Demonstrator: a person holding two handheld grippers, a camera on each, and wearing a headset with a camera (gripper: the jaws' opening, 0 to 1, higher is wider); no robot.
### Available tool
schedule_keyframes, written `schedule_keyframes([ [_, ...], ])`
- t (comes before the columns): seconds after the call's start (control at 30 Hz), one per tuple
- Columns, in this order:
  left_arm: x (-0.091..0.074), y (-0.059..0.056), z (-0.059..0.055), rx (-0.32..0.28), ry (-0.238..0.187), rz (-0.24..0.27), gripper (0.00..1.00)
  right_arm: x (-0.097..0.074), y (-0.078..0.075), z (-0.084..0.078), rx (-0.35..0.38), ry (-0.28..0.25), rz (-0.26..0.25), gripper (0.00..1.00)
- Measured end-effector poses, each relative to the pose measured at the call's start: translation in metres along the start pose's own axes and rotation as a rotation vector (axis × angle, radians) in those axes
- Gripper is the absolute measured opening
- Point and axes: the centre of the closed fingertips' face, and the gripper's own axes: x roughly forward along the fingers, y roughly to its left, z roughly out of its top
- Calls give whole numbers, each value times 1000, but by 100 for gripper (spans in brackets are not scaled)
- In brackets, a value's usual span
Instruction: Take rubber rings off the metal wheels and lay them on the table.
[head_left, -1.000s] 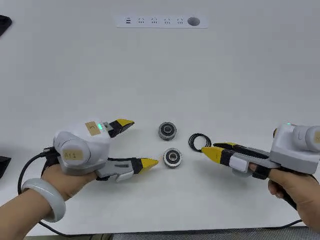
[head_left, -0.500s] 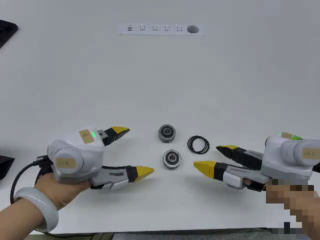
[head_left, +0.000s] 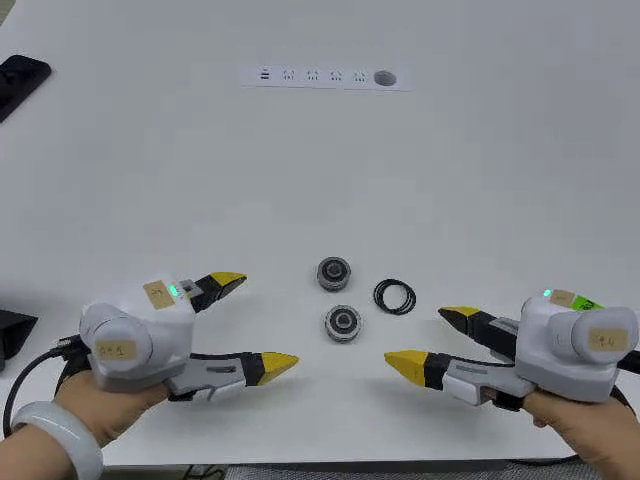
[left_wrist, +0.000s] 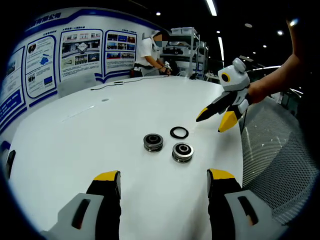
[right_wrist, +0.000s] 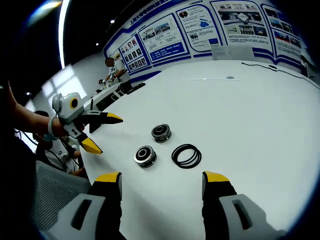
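Note:
Two metal wheels lie on the white table: the far wheel (head_left: 334, 273) (left_wrist: 153, 142) (right_wrist: 161, 132) and the near wheel (head_left: 343, 322) (left_wrist: 182, 152) (right_wrist: 145, 155). Black rubber rings (head_left: 395, 296) (left_wrist: 179, 132) (right_wrist: 187, 155) lie flat just right of the far wheel. My left gripper (head_left: 250, 322) (left_wrist: 162, 176) (right_wrist: 102, 132) is open, left of the wheels, with nothing between its yellow tips. My right gripper (head_left: 432, 340) (right_wrist: 160, 177) (left_wrist: 213, 118) is open too, right of the near wheel and short of the rings.
A white power strip (head_left: 324, 77) lies at the far side of the table. A dark object (head_left: 18, 80) sits at the far left edge, another (head_left: 12, 333) by my left wrist. The table's front edge runs just under both hands.
Both grippers have drawn back toward me, away from the wheels and rings. The right gripper, shut one second ago, has opened. The head camera has tilted.

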Motion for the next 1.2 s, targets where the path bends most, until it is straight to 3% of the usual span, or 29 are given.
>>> schedule_keyframes([
  [0.53, -22, -12, 2, -15, -29, 36, 73, -15, 3, -13, -123, 16, -67, 74],
  [1.2, -44, -21, -10, -44, -38, 73, 77, -32, 5, -19, -146, -18, -121, 84],
])
